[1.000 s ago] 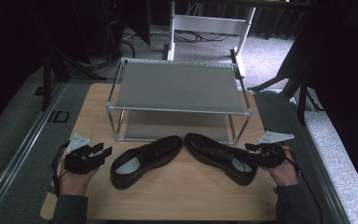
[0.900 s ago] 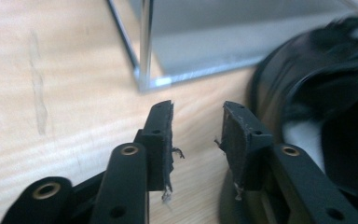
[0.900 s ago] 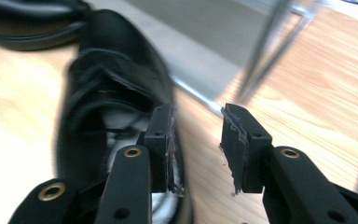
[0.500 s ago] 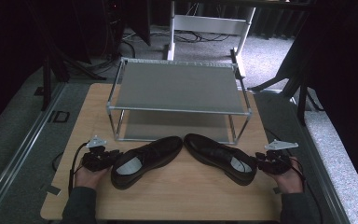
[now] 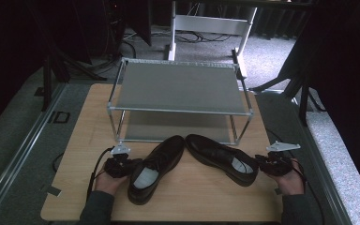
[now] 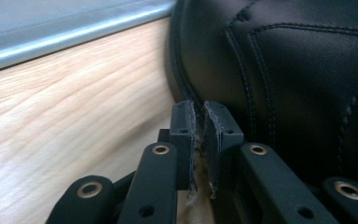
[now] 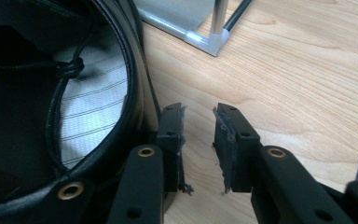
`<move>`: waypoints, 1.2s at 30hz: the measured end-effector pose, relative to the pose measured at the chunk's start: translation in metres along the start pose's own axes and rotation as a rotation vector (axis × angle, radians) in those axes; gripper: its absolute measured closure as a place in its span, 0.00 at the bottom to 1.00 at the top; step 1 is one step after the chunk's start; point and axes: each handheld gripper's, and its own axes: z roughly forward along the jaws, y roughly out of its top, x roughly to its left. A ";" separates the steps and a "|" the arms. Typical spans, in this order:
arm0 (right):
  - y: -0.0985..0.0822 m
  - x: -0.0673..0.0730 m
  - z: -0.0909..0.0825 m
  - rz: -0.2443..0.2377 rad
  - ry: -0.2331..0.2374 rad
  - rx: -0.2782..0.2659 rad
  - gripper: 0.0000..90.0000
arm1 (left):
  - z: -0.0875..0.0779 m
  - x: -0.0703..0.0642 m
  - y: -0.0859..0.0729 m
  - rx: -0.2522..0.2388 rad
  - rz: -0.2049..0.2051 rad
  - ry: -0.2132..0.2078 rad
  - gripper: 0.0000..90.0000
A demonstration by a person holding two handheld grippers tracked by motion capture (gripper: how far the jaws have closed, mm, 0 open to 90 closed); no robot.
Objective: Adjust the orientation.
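Fingers of left gripper nearly together, thin slit between the pads, nothing in it. In the left gripper view the left shoe sits just right of the tips, its black stitched side against the right-hand jaw; can't tell if it actually touches. Left hand comes in from the desk's near edge, sleeve at the bottom, gripper low over the wood and pointing right at the shoe's side. Cable loops off its left side toward the near-left corner.

Left shoe lies on the desk near the front edge, toe angled toward the rack, heel toward the person. Right shoe lies beside it, toes close together, heel out toward the right edge.

Right gripper fingers apart, bare wood showing in the gap, gripping nothing. In the right gripper view the right shoe's heel collar is just left of the left-hand jaw, outside the gap, pale lined insole visible inside. Right hand enters from the near-right corner, gripper pointing left at the heel.

Two-tier metal rack stands on the far half of the desk, both shelves bare.
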 end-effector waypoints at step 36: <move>-0.011 0.017 -0.009 0.017 0.079 -0.034 0.97 | 0.071 -0.127 0.017 0.055 0.168 -0.241 0.85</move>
